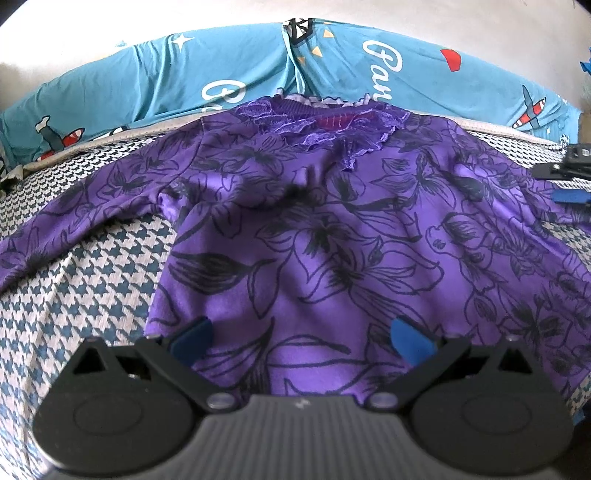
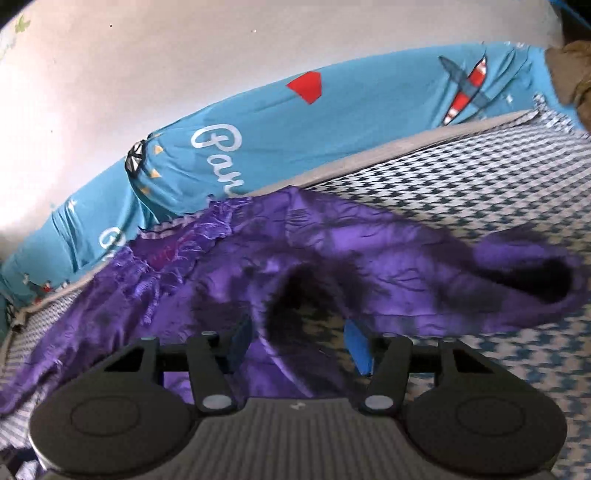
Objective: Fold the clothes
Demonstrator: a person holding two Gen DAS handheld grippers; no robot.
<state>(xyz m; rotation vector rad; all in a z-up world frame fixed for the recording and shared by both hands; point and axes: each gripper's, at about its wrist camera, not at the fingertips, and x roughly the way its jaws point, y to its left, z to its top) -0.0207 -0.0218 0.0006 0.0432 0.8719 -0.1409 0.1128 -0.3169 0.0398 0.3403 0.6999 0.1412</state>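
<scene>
Right claw half closed around purple garment fold

We find the right gripper (image 2: 301, 341) with cloth between its blue pads, contact unclear; the left gripper (image 1: 301, 341) gapes wide above the purple floral-print satin top (image 1: 332, 229), spread on the houndstooth-patterned bedsheet (image 1: 74, 295).

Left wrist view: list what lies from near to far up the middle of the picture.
left hand-held gripper → purple floral top → its lace collar → blue printed pillows → pale wall.
</scene>
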